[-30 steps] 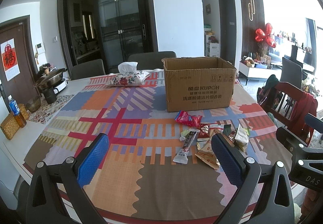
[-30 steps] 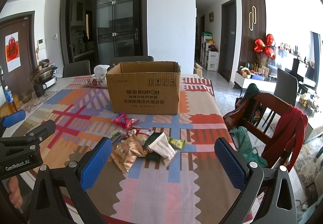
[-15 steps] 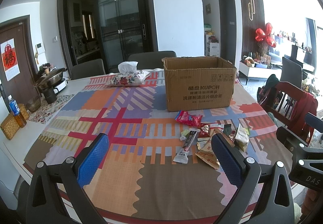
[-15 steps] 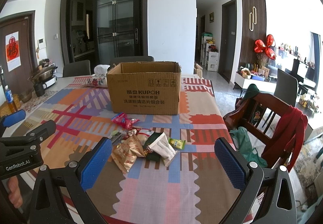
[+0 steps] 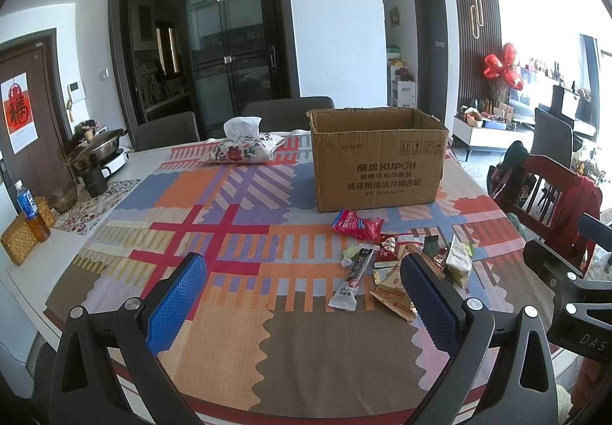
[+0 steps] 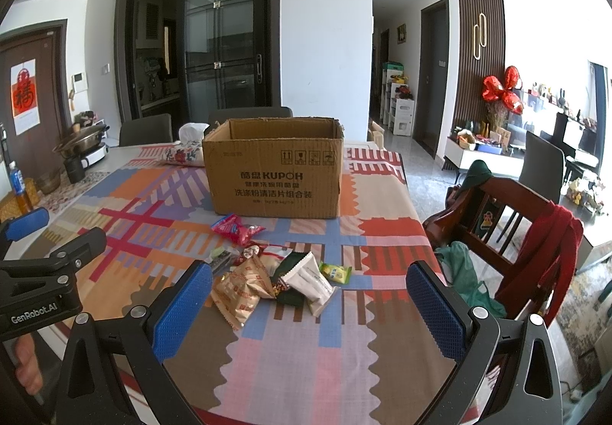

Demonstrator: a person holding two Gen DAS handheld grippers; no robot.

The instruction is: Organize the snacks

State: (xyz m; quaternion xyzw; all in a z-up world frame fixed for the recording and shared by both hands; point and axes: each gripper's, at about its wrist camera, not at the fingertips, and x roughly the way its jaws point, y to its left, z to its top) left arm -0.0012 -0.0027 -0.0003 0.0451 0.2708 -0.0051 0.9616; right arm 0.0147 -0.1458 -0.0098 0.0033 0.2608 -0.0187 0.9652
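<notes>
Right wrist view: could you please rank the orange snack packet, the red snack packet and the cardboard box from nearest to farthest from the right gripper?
1. Orange snack packet, just ahead, left of centre.
2. Red snack packet, farther up the tablecloth.
3. Cardboard box, behind the pile.

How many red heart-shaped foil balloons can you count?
3, clustered against the dark slatted wall, far right: upper left, top, lower right. More may hide behind.

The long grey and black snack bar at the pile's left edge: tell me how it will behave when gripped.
The snack bar lies flat on the tablecloth, long and thin, so it is probably light and may slide when nudged. Its glossy wrapper looks slippery, and its crimped ends would likely flop. Gripped across the middle, it probably stays fairly stiff.
</notes>
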